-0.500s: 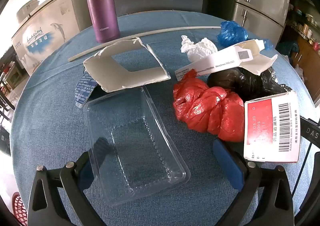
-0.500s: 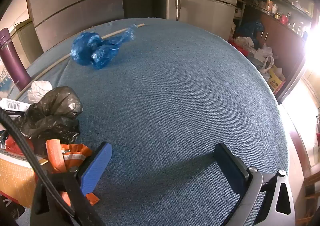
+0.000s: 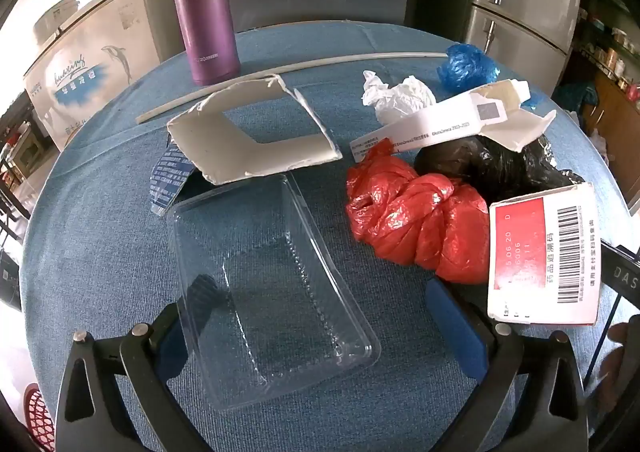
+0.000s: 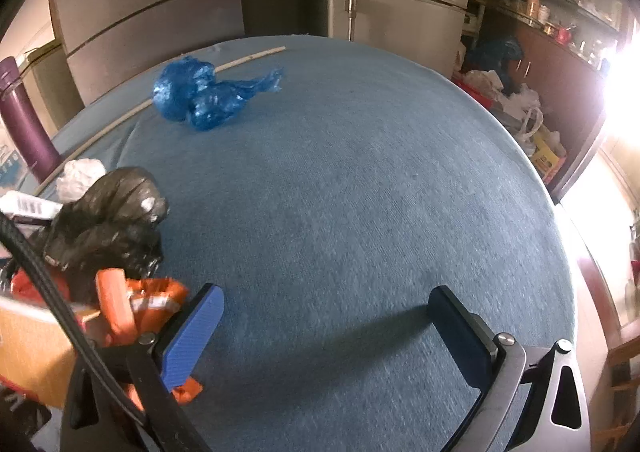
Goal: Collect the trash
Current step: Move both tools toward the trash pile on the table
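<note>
Clear plastic tray (image 3: 272, 292): lower centre of my left wrist view, lying flat on the blue tablecloth (image 3: 100, 244); I see one blue pad through its left wall.
Left gripper (image 3: 324, 300): my jaws stand wide apart and hold nothing; the tray sits between them but neither pad presses on it.
Purple flask (image 3: 204, 8): upper left, upright, well behind the rubbish; I judge it is not trash.
Torn white card (image 3: 248, 140): just above the tray, its lower edge overlapping the tray's far rim.
Red bag (image 3: 412, 220): right of centre, knotted, touching the black bag (image 3: 488, 168) behind it.
Barcode box (image 3: 544, 252): right edge, close to my right-hand pad.
Blue bag (image 4: 208, 92): upper left of my right wrist view, apart from the heap, beside a thin white stick (image 4: 248, 56).
Right gripper (image 4: 324, 336): spread fully, empty, over bare cloth; an orange wrapper (image 4: 156, 300) lies just beside its left pad.
Step in hand: I judge I am lining up the first pick, most likely the tray.
Next move: lower the left tool so both pads bracket the tray's walls, then close gently; thin plastic will buckle or skid if I squeeze hard.
</note>
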A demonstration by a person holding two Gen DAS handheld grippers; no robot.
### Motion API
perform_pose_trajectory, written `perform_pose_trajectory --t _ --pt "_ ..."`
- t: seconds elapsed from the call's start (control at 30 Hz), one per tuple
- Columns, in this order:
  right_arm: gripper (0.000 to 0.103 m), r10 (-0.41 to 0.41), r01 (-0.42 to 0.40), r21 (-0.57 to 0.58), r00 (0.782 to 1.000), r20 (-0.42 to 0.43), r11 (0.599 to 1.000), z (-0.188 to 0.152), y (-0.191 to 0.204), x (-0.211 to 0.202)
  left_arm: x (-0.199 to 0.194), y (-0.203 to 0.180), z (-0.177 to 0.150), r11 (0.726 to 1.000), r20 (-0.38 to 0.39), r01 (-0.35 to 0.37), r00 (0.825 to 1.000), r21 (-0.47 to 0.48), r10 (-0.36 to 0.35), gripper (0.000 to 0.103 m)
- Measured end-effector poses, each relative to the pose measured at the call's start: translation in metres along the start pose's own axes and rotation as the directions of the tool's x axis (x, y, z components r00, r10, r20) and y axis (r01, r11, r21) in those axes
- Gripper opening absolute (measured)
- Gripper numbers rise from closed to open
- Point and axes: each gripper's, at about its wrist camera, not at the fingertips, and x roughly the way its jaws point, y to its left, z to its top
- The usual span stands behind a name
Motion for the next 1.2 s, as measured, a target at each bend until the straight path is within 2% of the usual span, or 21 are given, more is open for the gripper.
perform_pose_trajectory --t 0.1,0.17,0.2,0.33,0.47,0.57,0.7,0.8,0.93,0.97,1.03,1.1,1.13,1.2 --pt "0.103 0.017 -0.017 -0.018 1.0 -0.019 1.0 0.0 -0.003 -0.003 0.001 0.003 0.002 1.0 -0.032 0.002 0.999 0.018 -0.002 0.103" --pt "0.103 0.031 -0.033 -0.038 0.998 -0.05 0.999 0.0 -0.008 -0.004 -0.005 0.004 0.001 0.999 -0.029 -0.029 0.999 0.019 0.029 0.103" --pt "0.103 0.026 -0.028 -0.031 0.998 -0.06 0.999 -0.001 -0.011 -0.006 -0.017 0.007 -0.002 0.998 0.005 -0.068 0.998 0.019 0.068 0.103" --pt "0.103 0.015 -0.015 0.008 0.999 -0.03 1.0 -0.003 -0.027 -0.018 -0.054 0.02 0.0 0.995 0.076 -0.098 0.992 0.015 0.097 0.103" --pt "0.103 0.076 -0.08 0.039 0.994 0.078 0.996 -0.001 -0.039 -0.064 -0.113 0.03 0.001 0.984 0.187 -0.178 0.967 0.019 0.171 0.103" --pt "0.103 0.126 -0.13 0.011 0.98 0.155 0.992 0.001 -0.035 -0.104 -0.154 0.04 -0.002 0.972 0.255 -0.235 0.941 0.016 0.223 0.103" --pt "0.103 0.226 -0.221 -0.047 0.954 0.196 0.974 -0.007 -0.02 -0.152 -0.208 0.054 -0.008 0.955 0.334 -0.295 0.899 -0.021 0.285 0.103" --pt "0.103 0.281 -0.264 -0.105 0.936 0.213 0.959 -0.016 -0.001 -0.186 -0.232 0.068 -0.012 0.944 0.349 -0.326 0.88 -0.05 0.323 0.103" --pt "0.103 0.353 -0.321 -0.169 0.909 0.223 0.932 -0.025 0.019 -0.221 -0.263 0.08 -0.027 0.932 0.352 -0.348 0.864 -0.096 0.359 0.103" --pt "0.103 0.368 -0.332 -0.182 0.902 0.225 0.926 -0.027 0.023 -0.23 -0.266 0.083 -0.03 0.936 0.343 -0.337 0.872 -0.097 0.349 0.103" --pt "0.103 0.393 -0.351 -0.207 0.893 0.219 0.913 -0.03 0.031 -0.245 -0.269 0.086 -0.033 0.952 0.308 -0.293 0.901 -0.082 0.304 0.103" --pt "0.103 0.408 -0.363 -0.218 0.887 0.218 0.906 -0.034 0.035 -0.257 -0.267 0.086 -0.037 0.963 0.285 -0.258 0.92 -0.074 0.269 0.103" --pt "0.103 0.406 -0.36 -0.218 0.887 0.221 0.907 -0.035 0.035 -0.262 -0.265 0.084 -0.039 0.971 0.27 -0.232 0.932 -0.062 0.241 0.103" --pt "0.103 0.383 -0.336 -0.224 0.896 0.224 0.915 -0.037 0.035 -0.266 -0.26 0.078 -0.042 0.976 0.255 -0.213 0.943 -0.042 0.216 0.103"
